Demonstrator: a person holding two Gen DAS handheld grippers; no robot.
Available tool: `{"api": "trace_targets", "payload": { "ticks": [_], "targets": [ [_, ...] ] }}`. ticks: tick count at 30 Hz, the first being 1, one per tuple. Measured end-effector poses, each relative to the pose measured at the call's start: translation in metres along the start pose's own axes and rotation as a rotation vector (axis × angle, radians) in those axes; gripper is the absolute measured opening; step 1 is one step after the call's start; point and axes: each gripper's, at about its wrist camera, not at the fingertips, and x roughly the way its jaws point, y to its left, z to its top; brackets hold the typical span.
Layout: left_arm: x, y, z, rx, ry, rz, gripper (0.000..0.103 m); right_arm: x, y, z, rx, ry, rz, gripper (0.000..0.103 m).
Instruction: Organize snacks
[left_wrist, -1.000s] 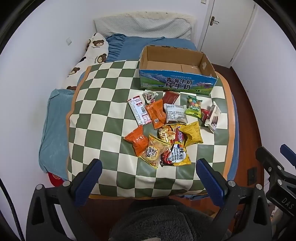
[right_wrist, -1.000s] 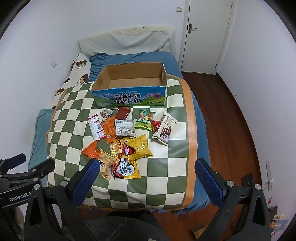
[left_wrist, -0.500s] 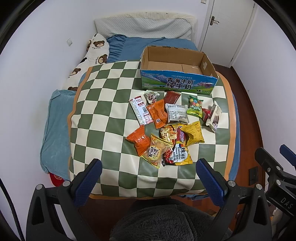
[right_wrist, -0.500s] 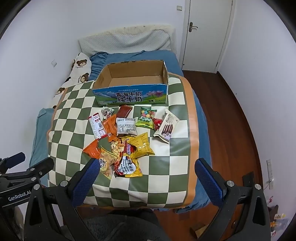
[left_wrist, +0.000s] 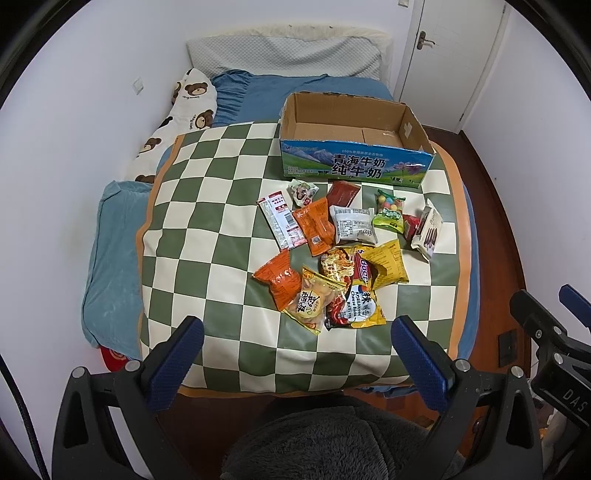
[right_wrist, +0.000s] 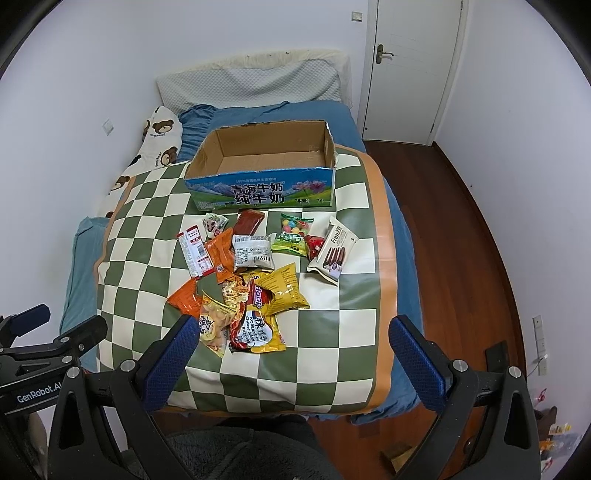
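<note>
Several snack packets (left_wrist: 332, 254) lie in a loose pile on a green-and-white checkered cover (left_wrist: 207, 229) on a bed; they also show in the right wrist view (right_wrist: 255, 280). Behind them stands an open, empty cardboard milk box (left_wrist: 354, 162), also in the right wrist view (right_wrist: 262, 192). A white wafer pack (right_wrist: 332, 251) lies at the pile's right. My left gripper (left_wrist: 295, 354) is open and empty, above the bed's near edge. My right gripper (right_wrist: 291, 354) is open and empty, just short of the pile.
A bear-print pillow (left_wrist: 177, 122) and a grey pillow (left_wrist: 284, 55) lie at the bed's head. White walls close in on the left. A white door (right_wrist: 410, 66) and dark wood floor (right_wrist: 461, 236) are on the right. A grey fuzzy cushion (left_wrist: 332, 443) sits below the grippers.
Both grippers have drifted slightly forward toward the bed, so the pile and box look a little nearer. Nothing on the bed has moved.
</note>
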Motion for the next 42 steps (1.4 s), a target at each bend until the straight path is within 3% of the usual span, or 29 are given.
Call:
{"api": "trace_targets", "payload": {
  "ticks": [42],
  "targets": [
    [-0.009,0.001,0.002,0.005,-0.008,0.002,0.103,-0.008,0.004,0.011,0.002,-0.01,-0.005,0.103]
  ]
}}
